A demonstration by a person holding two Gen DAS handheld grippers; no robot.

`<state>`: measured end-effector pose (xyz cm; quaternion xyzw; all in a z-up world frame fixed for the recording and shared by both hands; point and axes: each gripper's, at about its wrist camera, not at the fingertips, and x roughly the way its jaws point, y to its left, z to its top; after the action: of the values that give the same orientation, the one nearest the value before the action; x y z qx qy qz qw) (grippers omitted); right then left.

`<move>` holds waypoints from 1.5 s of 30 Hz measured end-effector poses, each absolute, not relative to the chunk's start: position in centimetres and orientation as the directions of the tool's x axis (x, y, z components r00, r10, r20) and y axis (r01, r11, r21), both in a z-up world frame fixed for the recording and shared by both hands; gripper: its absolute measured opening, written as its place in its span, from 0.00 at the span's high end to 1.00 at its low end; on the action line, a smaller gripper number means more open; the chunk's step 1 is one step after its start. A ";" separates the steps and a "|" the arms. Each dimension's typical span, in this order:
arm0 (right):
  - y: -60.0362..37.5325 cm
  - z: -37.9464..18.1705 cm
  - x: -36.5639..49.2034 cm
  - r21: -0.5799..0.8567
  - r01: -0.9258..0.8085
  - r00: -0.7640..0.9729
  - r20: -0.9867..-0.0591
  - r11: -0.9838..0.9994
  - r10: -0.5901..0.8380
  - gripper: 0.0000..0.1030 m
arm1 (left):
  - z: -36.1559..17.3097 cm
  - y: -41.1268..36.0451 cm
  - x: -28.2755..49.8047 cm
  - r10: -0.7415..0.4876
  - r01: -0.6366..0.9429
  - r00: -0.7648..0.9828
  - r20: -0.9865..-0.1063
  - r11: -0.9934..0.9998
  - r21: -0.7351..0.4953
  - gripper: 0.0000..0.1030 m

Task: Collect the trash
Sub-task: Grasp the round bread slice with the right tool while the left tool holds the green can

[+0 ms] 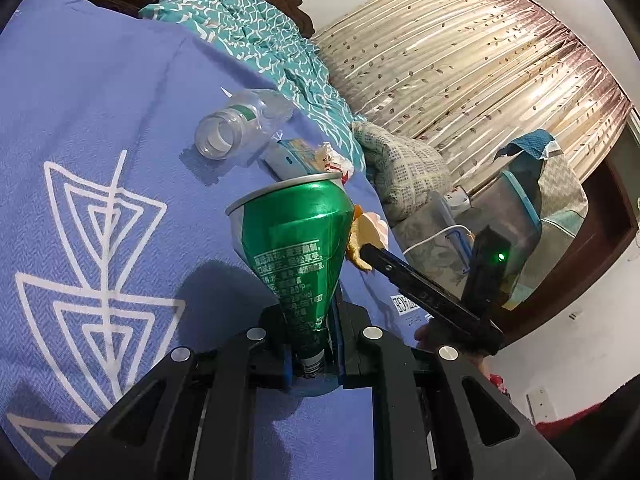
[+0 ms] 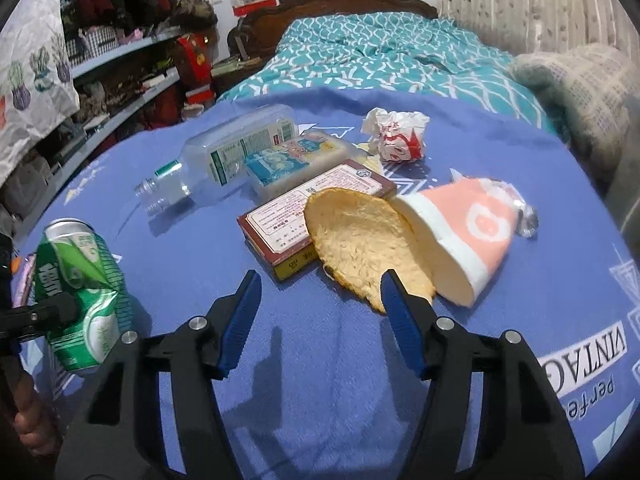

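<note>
**A:** ok so going left to right in the right wrist view: far left edge there's the crushed green can [image 2: 80,292], off the blanket, pinched by the left gripper [image 1: 312,354]. Its jaws are clenched hard on the squashed end of that can.

**B:** yep, in the left wrist view the can sticks up right in the middle of the frame, over the blue blanket [image 1: 100,100].

**A:** next over, upper left of center, a clear plastic bottle [image 2: 224,152] lying on its side, no cap on. Just beside it a small tissue pack [image 2: 296,156], then a dark red box [image 2: 312,216] flat on the blanket.

**B:** and the peel?

**A:** big yellowish fruit peel [image 2: 360,240] leaning on the box's right end, touching a tipped pink paper cup [image 2: 464,232]. Crumpled white wrapper [image 2: 396,134] further up, apart from those.

**B:** right gripper [image 2: 320,312]?

**A:** jaws released, nothing between them. Its right finger tip overlaps the peel's lower edge in the picture, can't tell if it touches.
</note>
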<state>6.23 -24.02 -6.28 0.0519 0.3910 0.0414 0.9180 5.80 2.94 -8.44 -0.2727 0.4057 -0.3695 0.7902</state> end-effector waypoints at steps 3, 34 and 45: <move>-23.4 -6.6 7.5 0.071 -0.039 0.681 -0.728 0.997 0.079 0.38 | -8.5 3.1 5.8 -0.809 0.366 0.395 -0.436 0.574 -0.733 0.87; -22.1 -7.3 -2.2 0.212 -0.271 0.557 -0.761 0.939 0.333 0.84 | -8.2 2.4 5.2 -0.780 0.360 0.411 -0.472 0.614 -0.702 0.87; -32.0 -7.1 -0.5 0.484 0.032 0.661 -0.667 0.875 0.345 0.44 | -8.3 2.5 5.1 -0.780 0.356 0.412 -0.471 0.614 -0.705 0.87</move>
<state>-0.49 -32.01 -7.09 0.2342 0.4022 0.0888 0.8806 5.10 2.54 -8.32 -0.2588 0.4093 -0.3554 0.7995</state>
